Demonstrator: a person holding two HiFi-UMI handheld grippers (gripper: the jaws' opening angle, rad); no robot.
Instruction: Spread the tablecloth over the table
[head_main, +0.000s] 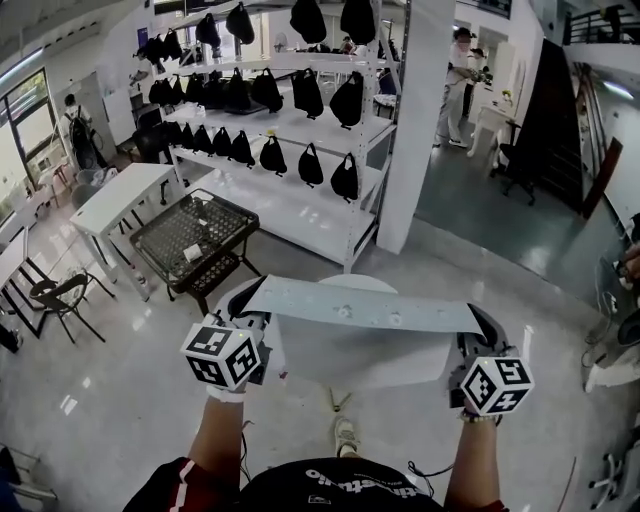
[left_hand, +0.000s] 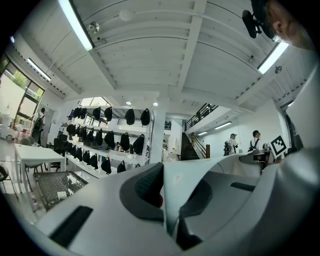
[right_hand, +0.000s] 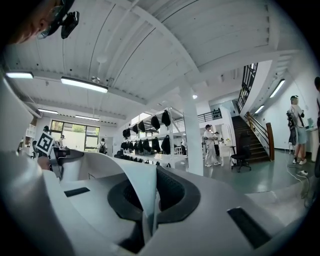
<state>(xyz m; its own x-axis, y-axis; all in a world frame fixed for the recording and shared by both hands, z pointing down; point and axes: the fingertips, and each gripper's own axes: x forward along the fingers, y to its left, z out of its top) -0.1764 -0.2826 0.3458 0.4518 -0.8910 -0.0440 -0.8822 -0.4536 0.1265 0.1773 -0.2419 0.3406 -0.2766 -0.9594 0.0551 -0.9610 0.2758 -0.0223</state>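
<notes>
A pale grey tablecloth (head_main: 360, 308) hangs stretched as a long strip between my two grippers, above a small round white table (head_main: 352, 283). My left gripper (head_main: 247, 303) is shut on the cloth's left corner, and my right gripper (head_main: 478, 328) is shut on its right corner. In the left gripper view the tablecloth (left_hand: 200, 172) runs out from between the dark pads (left_hand: 146, 186) of the left gripper (left_hand: 166, 200) towards the right. In the right gripper view the tablecloth (right_hand: 107, 167) leaves the right gripper (right_hand: 150, 200) towards the left. Both grippers point level.
A black mesh cart (head_main: 195, 235) stands beyond the table to the left. Behind it are white shelves (head_main: 300, 125) with black bags, a white pillar (head_main: 412, 130) and a white rectangular table (head_main: 122, 198). Black chairs (head_main: 58, 297) stand at the far left. People stand in the background.
</notes>
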